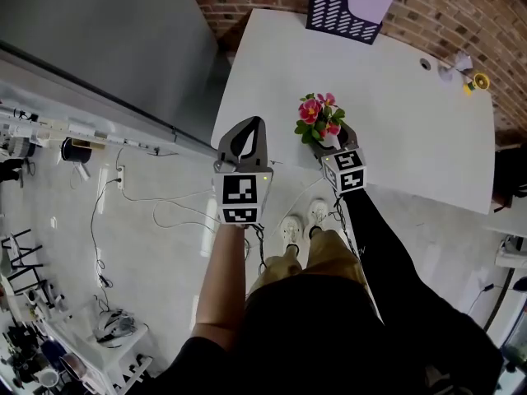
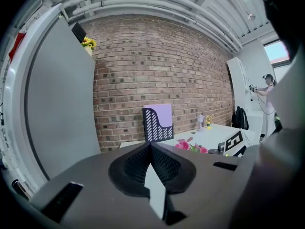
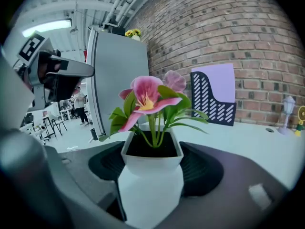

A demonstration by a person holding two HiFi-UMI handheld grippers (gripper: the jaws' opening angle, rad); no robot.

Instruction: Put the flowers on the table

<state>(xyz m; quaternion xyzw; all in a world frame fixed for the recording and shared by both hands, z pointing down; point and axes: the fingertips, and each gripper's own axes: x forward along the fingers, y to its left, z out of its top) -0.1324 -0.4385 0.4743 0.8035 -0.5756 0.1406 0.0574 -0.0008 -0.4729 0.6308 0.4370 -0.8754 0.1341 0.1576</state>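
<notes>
The right gripper (image 1: 333,145) clamps a white pot of pink flowers (image 3: 151,166) at the white table (image 1: 395,113), near its front edge. The left gripper (image 1: 249,134) waits to the left, jaws together and empty. Setting down and release apparently remain.

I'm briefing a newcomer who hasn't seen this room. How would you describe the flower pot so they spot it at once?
Find the white table by the brick wall. Near its front edge the right gripper clamps a small white pot. Its pink blooms and green leaves set it apart from the purple file holder and yellow fan farther back.
</notes>
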